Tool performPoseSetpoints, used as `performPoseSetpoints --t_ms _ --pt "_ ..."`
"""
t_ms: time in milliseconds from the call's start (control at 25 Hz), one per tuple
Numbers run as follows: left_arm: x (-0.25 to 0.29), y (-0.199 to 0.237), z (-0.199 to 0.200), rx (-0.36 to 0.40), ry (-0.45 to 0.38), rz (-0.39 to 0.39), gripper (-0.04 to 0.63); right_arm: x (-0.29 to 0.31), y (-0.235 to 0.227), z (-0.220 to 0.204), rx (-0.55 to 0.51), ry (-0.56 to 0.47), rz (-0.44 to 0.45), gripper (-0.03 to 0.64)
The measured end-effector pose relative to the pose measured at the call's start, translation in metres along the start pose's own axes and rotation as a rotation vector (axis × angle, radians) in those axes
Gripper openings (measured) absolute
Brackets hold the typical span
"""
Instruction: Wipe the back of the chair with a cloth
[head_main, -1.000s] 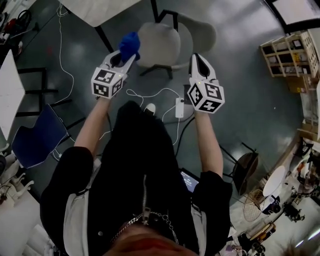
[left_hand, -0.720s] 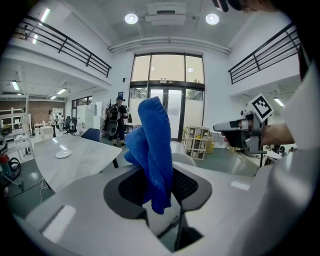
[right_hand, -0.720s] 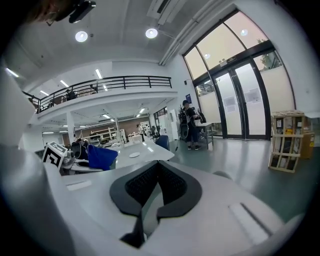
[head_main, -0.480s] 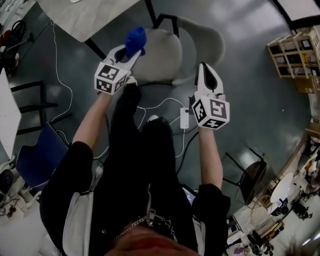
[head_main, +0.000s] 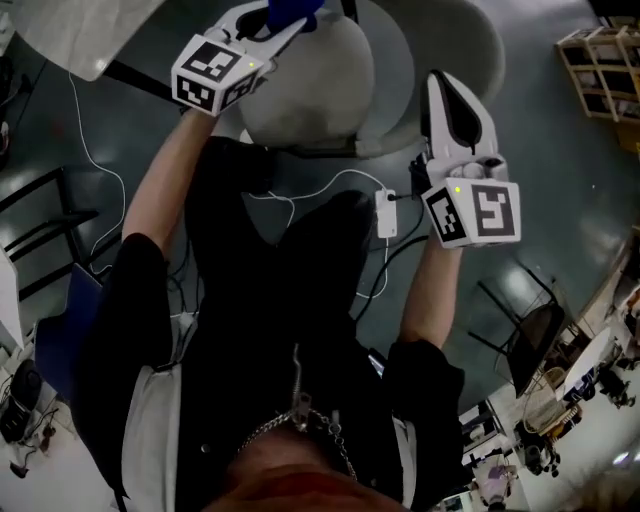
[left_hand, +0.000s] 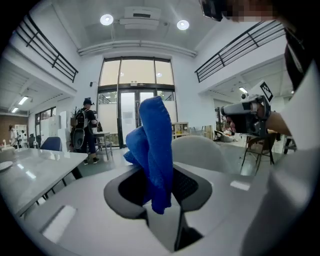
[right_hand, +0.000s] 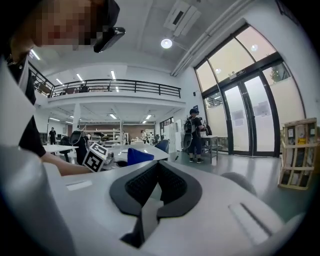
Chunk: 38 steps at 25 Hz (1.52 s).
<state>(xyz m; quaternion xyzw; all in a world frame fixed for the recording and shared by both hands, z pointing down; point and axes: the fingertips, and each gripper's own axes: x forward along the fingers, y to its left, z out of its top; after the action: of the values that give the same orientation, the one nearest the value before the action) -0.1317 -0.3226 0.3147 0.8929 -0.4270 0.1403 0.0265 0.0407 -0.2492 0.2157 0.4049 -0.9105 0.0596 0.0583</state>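
A grey shell chair (head_main: 320, 85) stands just ahead of me in the head view, its curved backrest (head_main: 455, 40) to the right of the seat. My left gripper (head_main: 288, 20) reaches over the seat at the top edge, shut on a blue cloth (head_main: 298, 10). In the left gripper view the cloth (left_hand: 156, 150) stands bunched up between the jaws, with the backrest (left_hand: 197, 152) behind it. My right gripper (head_main: 447, 88) hangs beside the backrest, shut with nothing in it. The right gripper view shows the backrest (right_hand: 241, 181) low at the right.
A white table (head_main: 70, 30) fills the top left corner. A power strip (head_main: 385, 212) and white cables lie on the floor by my feet. Wooden shelving (head_main: 600, 70) stands at the right, a dark chair (head_main: 530, 340) lower right. A person (left_hand: 89, 130) stands far off near glass doors.
Both grippers have moved forward toward the chair, which now sits closer and higher in the head view. The left gripper still holds the cloth.
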Motion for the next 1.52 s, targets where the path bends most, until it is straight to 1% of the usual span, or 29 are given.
performPoseSetpoints --t_ms 40,120,200,320,440,520,600,720,800,960,1120,1240,1360,1440,1520 --pt "0.01 0.0 -0.009 0.024 -0.008 -0.008 0.124 0.007 0.004 -0.012 -0.003 -0.008 0.012 0.003" --pt "0.032 -0.002 -0.015 0.062 -0.049 -0.015 0.124 0.016 0.009 -0.033 -0.014 -0.015 0.03 0.003" --pt "0.053 -0.005 -0.023 0.075 -0.082 -0.02 0.124 0.018 0.009 -0.053 -0.022 -0.016 0.046 0.003" --pt "0.077 -0.005 -0.05 0.07 -0.093 -0.022 0.123 0.02 0.004 -0.083 -0.015 0.002 0.049 0.003" --pt "0.101 -0.005 -0.085 0.051 -0.08 -0.019 0.123 0.022 -0.001 -0.106 0.024 0.043 0.059 0.003" --pt "0.12 -0.011 -0.102 0.042 -0.075 -0.026 0.123 0.019 -0.004 -0.115 0.029 0.053 0.056 0.003" --pt "0.136 -0.019 -0.111 0.038 -0.076 -0.038 0.121 0.012 -0.012 -0.117 0.009 0.037 0.034 0.003" --pt "0.158 -0.025 -0.112 0.033 -0.092 -0.059 0.121 0.011 -0.025 -0.12 -0.001 0.004 0.009 0.003" --pt "0.17 -0.023 -0.112 0.021 -0.094 -0.065 0.122 0.014 -0.027 -0.125 0.003 0.004 -0.003 0.003" --pt "0.188 -0.006 -0.109 -0.009 -0.096 -0.071 0.121 0.029 -0.027 -0.12 -0.055 0.01 -0.079 0.003" --pt "0.209 -0.006 -0.111 0.024 -0.083 -0.073 0.123 0.049 -0.027 -0.102 -0.077 -0.044 -0.135 0.003" --pt "0.22 -0.008 -0.111 0.015 -0.078 -0.065 0.123 0.064 -0.03 -0.103 -0.078 -0.033 -0.147 0.003" --pt "0.227 -0.01 -0.102 -0.006 -0.094 -0.074 0.122 0.063 -0.032 -0.106 -0.079 -0.02 -0.152 0.003" --pt "0.231 -0.017 -0.088 -0.006 -0.118 -0.109 0.122 0.061 -0.037 -0.105 -0.09 -0.011 -0.174 0.003" --pt "0.235 -0.027 -0.066 0.003 -0.152 -0.15 0.121 0.06 -0.043 -0.103 -0.079 -0.013 -0.185 0.003"
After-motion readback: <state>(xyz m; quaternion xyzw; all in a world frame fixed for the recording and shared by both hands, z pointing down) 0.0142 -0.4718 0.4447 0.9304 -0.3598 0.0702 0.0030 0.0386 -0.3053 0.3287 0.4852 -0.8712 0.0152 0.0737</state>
